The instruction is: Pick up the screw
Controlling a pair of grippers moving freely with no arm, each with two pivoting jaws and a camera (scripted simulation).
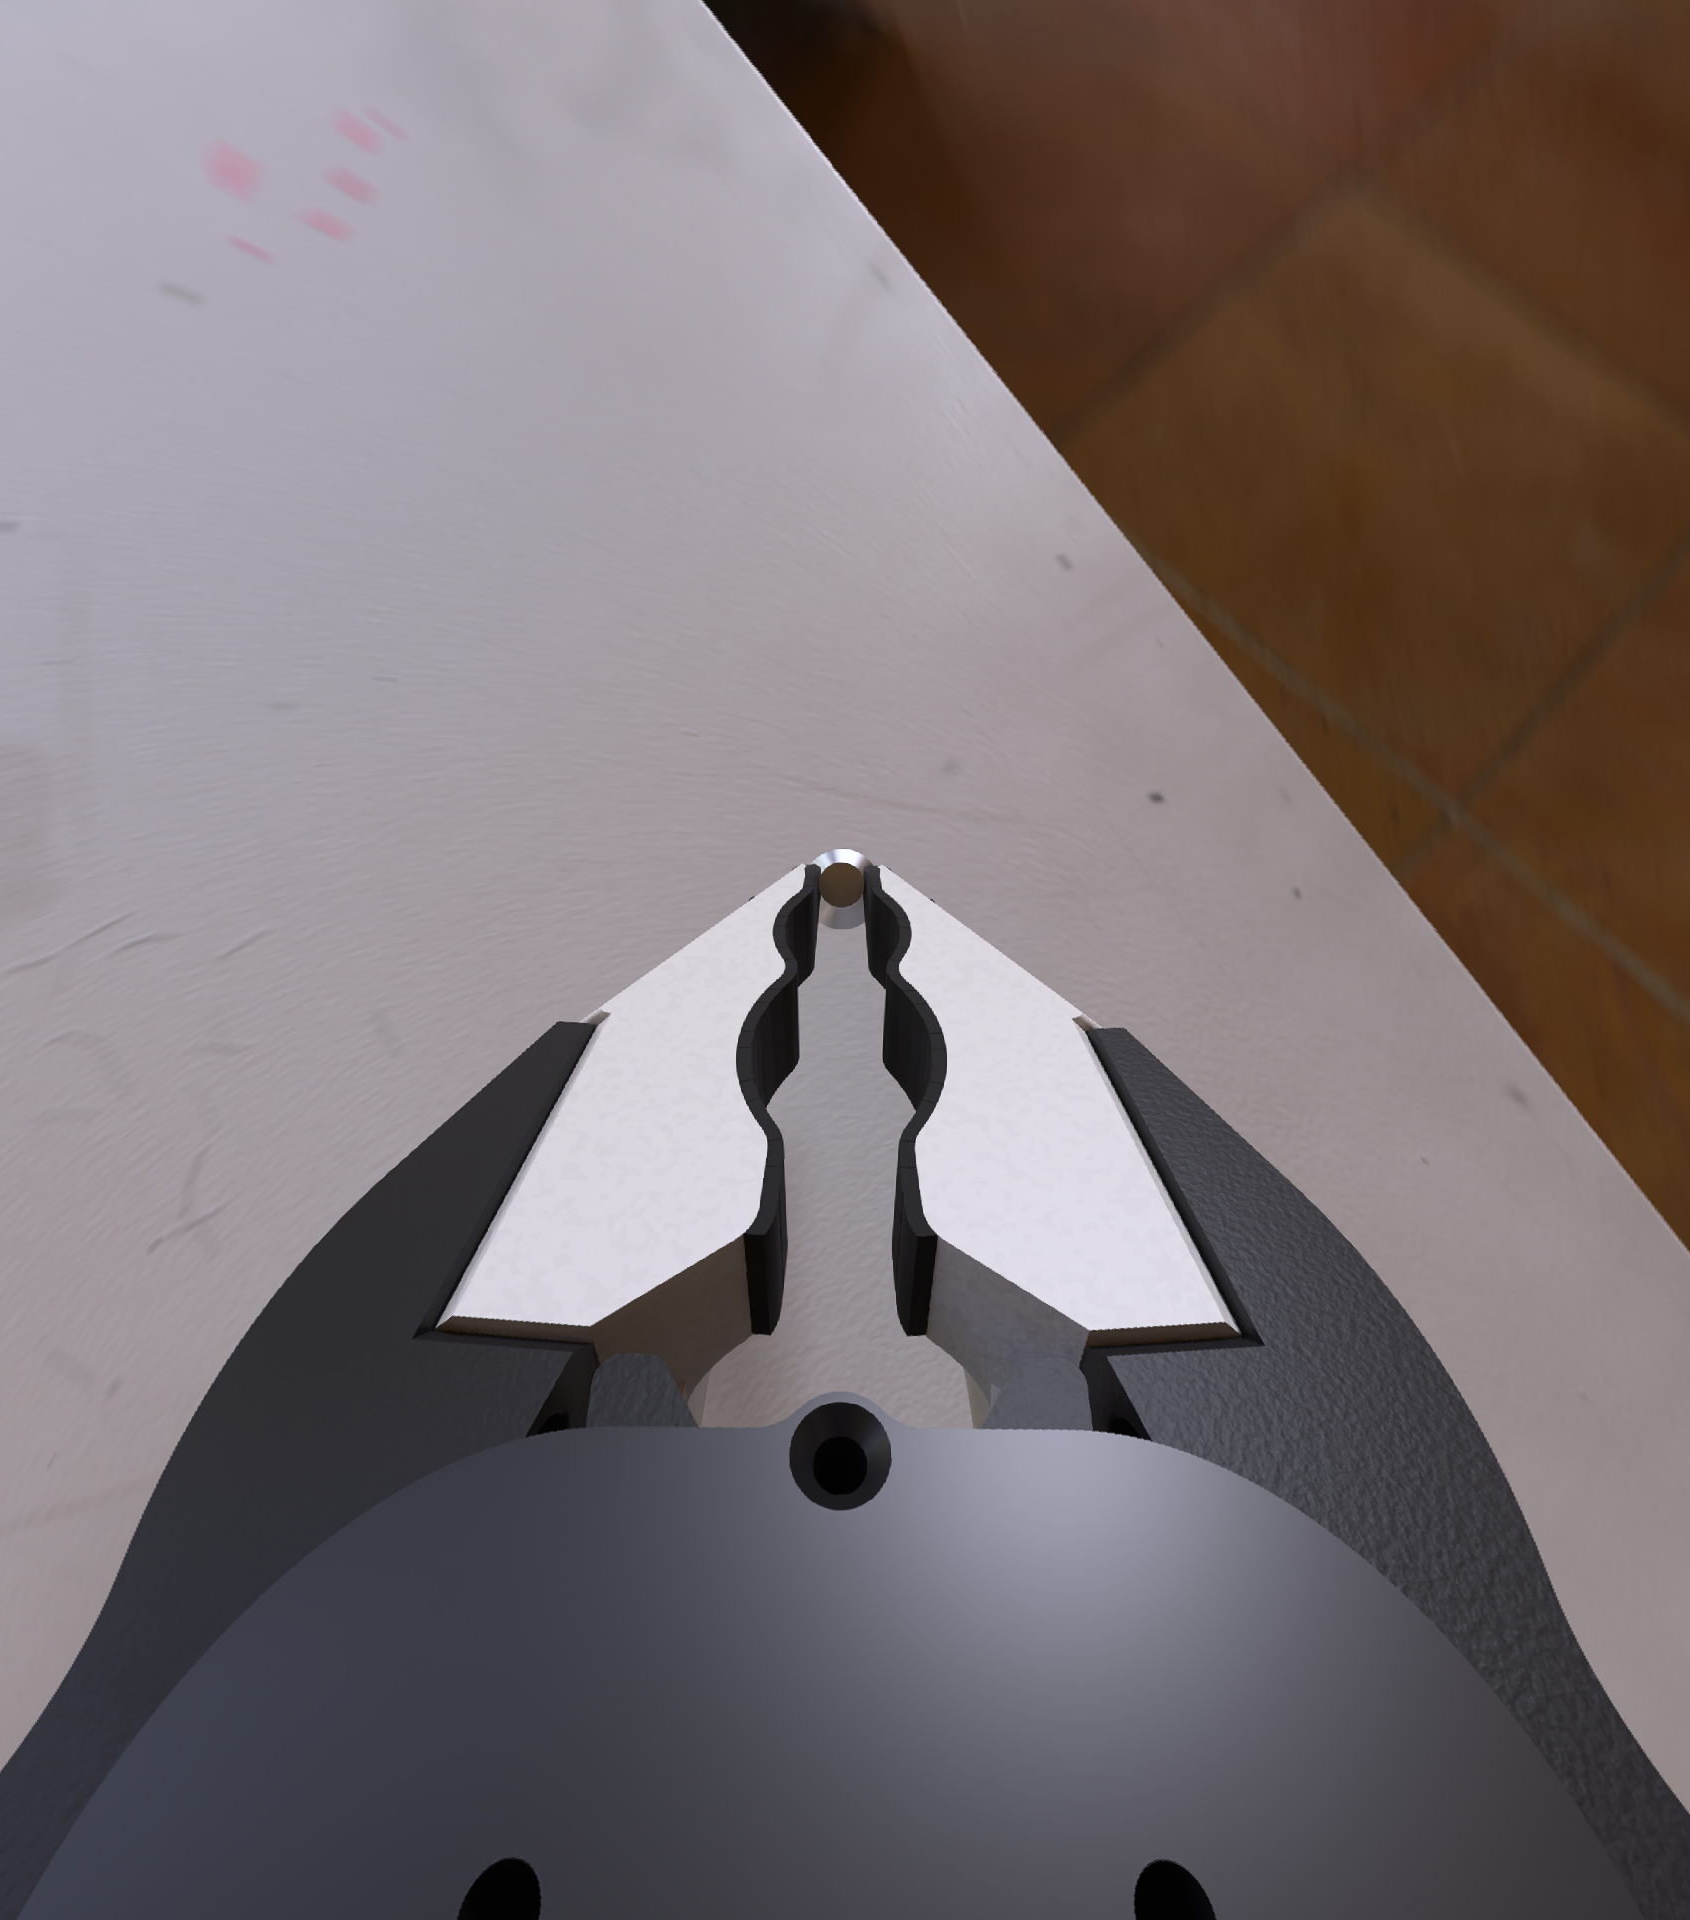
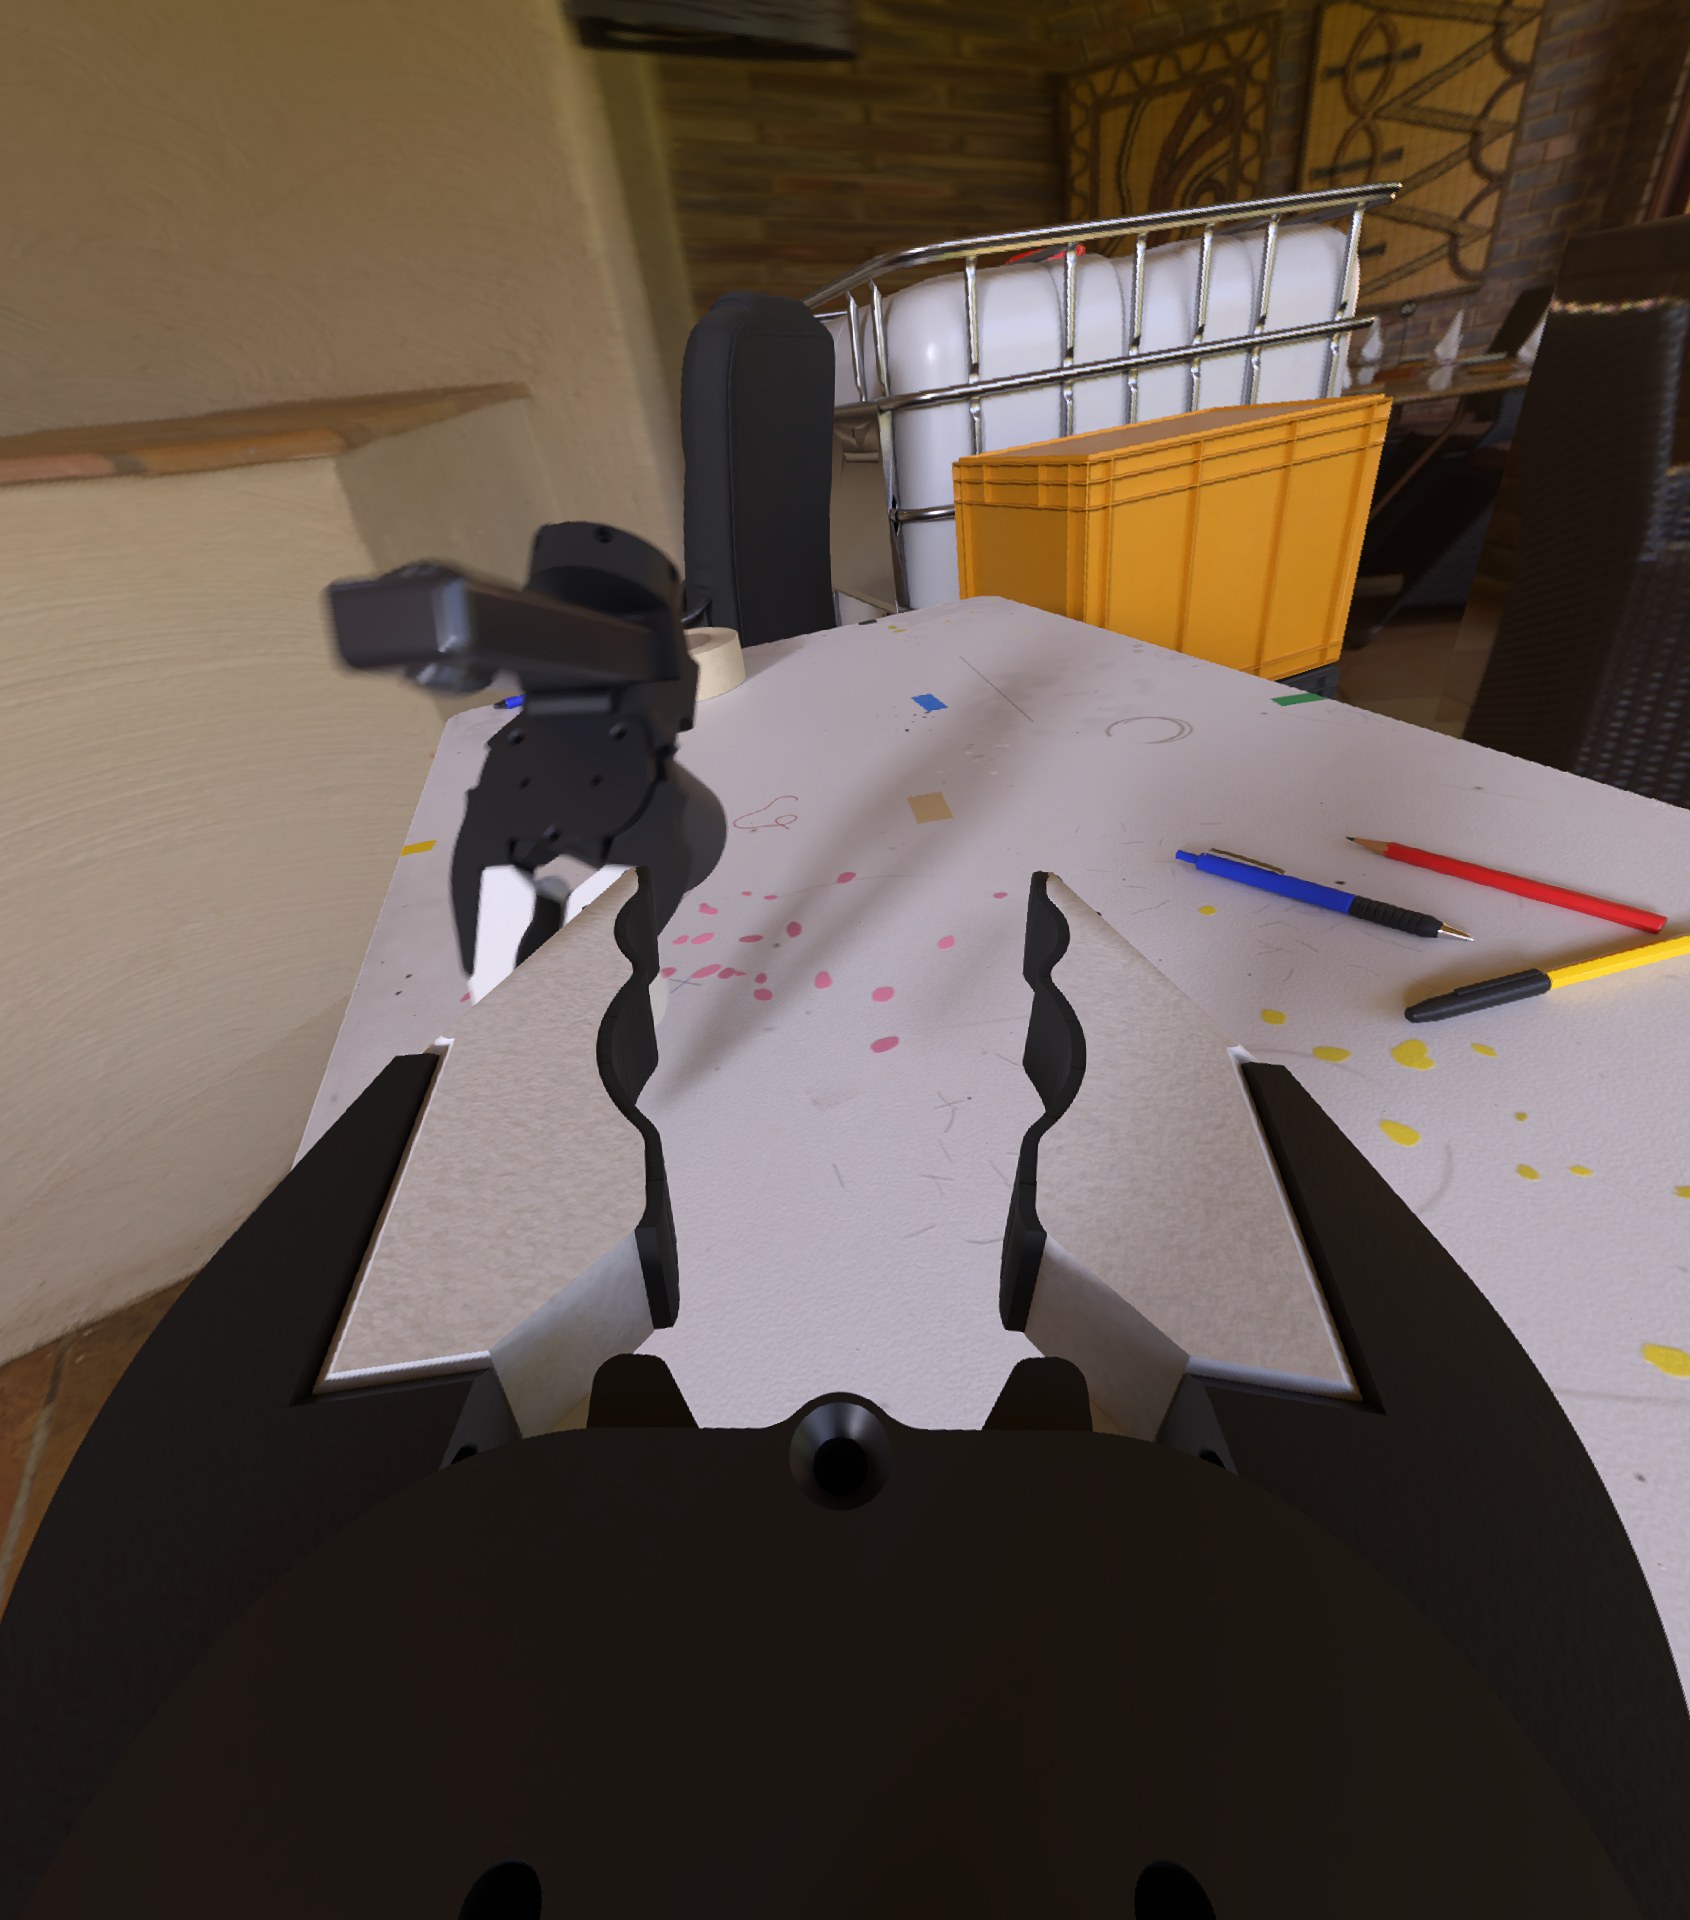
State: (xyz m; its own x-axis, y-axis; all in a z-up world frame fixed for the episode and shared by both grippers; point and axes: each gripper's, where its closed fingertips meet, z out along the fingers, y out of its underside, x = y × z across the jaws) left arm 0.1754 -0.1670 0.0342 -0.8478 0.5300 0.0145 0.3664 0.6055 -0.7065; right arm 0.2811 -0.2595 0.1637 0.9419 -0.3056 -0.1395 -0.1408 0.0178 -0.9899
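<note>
Now, screw (image 1: pixel 841 885) sits pinched at very tips of my left gripper (image 1: pixel 842 894), jaws narrow, closed on it. Screw's long axis runs along fingers, round end facing camera; can't tell if it's clear of table (image 1: pixel 405 571). My right gripper (image 2: pixel 836 883) hangs wide, holding nothing, well apart from screw. Left alone carries it; I judge straight lift next, grip shallow, slip likely.

bare table (image 2: pixel 820 1195) ahead of right claw (image 2: pixel 841 883); pens (image 2: pixel 1319 891) right.
</note>
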